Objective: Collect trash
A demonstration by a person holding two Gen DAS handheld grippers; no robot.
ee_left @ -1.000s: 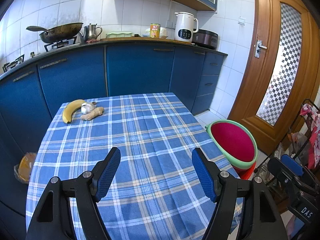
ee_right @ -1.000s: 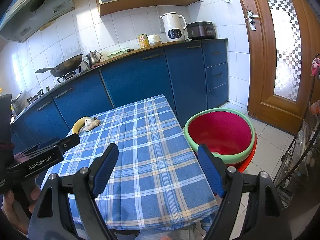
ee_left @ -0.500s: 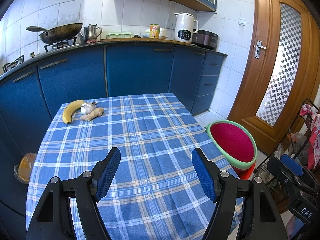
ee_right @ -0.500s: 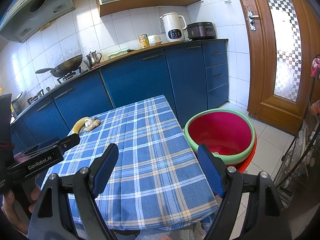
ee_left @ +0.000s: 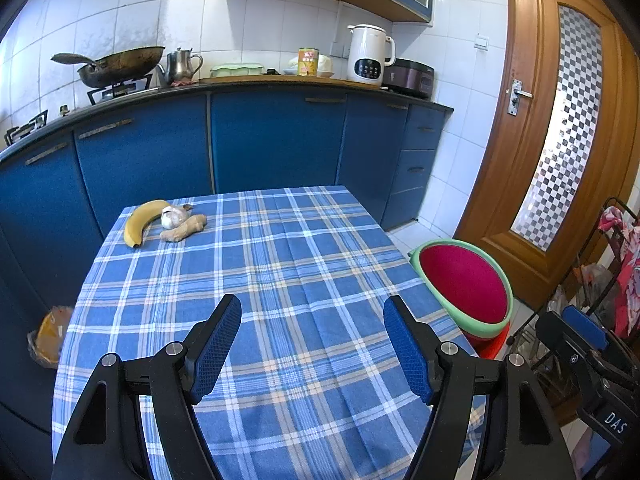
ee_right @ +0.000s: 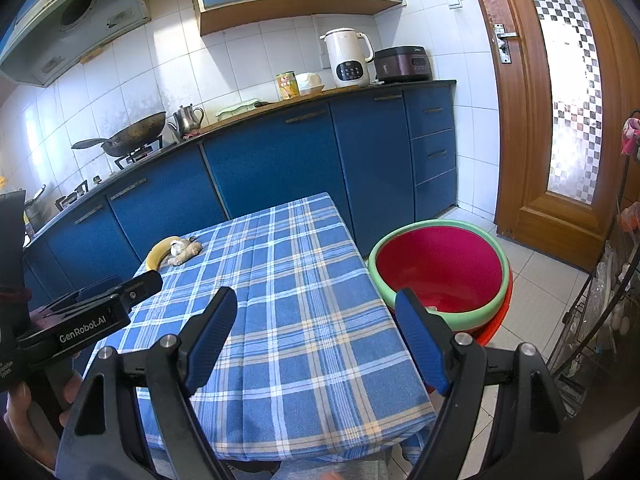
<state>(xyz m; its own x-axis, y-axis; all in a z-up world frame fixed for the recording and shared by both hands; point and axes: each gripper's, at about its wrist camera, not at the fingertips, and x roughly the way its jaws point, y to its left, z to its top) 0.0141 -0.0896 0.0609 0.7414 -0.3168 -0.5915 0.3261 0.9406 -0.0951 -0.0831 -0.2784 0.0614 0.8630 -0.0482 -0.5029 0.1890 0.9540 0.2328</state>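
A yellow banana (ee_left: 141, 221), a garlic bulb (ee_left: 173, 216) and a piece of ginger (ee_left: 185, 230) lie together at the far left corner of the blue checked table (ee_left: 280, 280); they show small in the right wrist view, the banana (ee_right: 159, 252) in front. A red basin with a green rim (ee_left: 466, 284) (ee_right: 438, 268) stands on the floor right of the table. My left gripper (ee_left: 313, 342) is open and empty over the near table. My right gripper (ee_right: 316, 334) is open and empty over the near right edge.
Blue kitchen cabinets (ee_left: 276, 140) run behind the table, with a wok (ee_left: 120, 65), a kettle (ee_left: 369, 54) and a tin on the counter. A wooden door (ee_left: 560, 140) is at the right. A wire rack (ee_right: 600, 300) stands beside the basin. A bag (ee_left: 48, 336) lies on the floor left.
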